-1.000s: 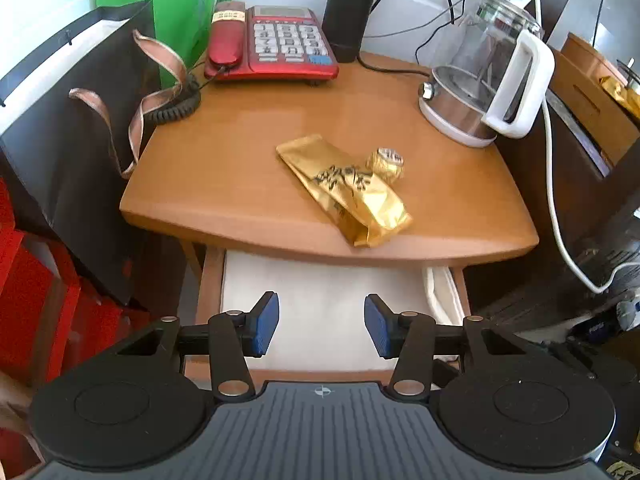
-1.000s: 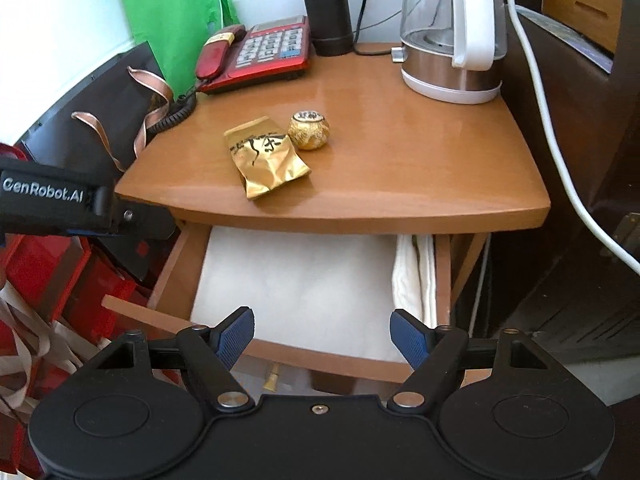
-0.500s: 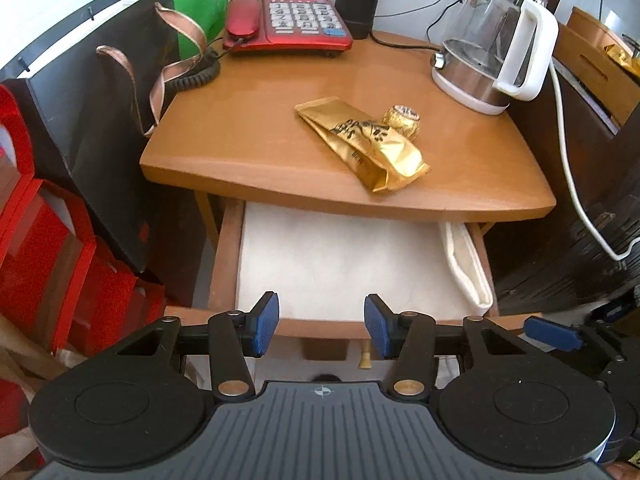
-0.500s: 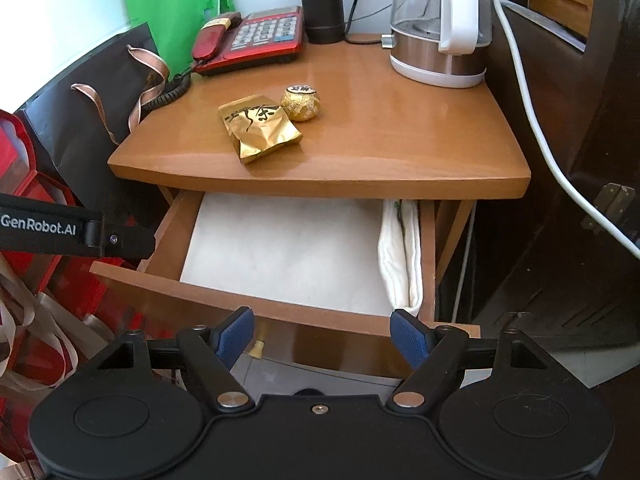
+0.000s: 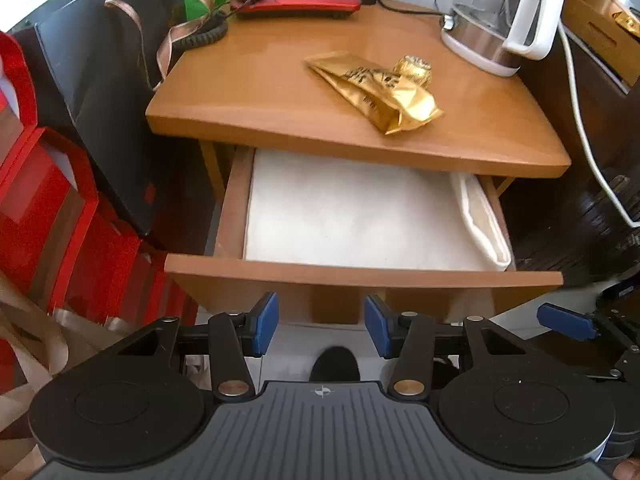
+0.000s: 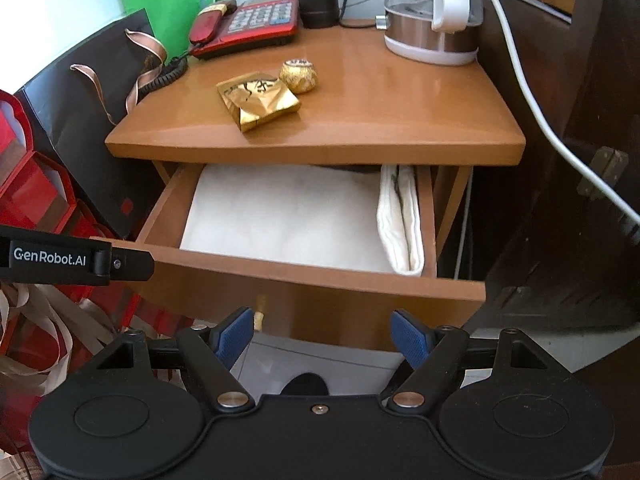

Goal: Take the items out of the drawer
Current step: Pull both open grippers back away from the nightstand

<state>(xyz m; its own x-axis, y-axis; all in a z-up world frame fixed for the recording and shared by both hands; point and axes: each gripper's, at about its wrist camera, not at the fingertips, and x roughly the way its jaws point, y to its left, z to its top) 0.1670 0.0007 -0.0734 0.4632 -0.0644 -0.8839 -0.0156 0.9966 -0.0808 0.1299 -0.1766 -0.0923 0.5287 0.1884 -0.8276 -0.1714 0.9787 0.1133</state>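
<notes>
While both jaws stand wide and empty, left gripper [image 5: 320, 328] and right gripper [image 6: 323, 338] before pulled-out wooden drawer [image 5: 360, 276], white folded cloth [image 5: 352, 216] inside, crumpled gold foil packet [image 5: 380, 92] on orange-brown wooden surface [image 5: 260, 92].

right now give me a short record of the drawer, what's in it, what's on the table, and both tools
drawer: pulled open
in drawer: white cloth liner, folded white pouch along its right side
on table: gold packet, gold ball, red phone, kettle
left tool: open, holding nothing
right tool: open, holding nothing
</notes>
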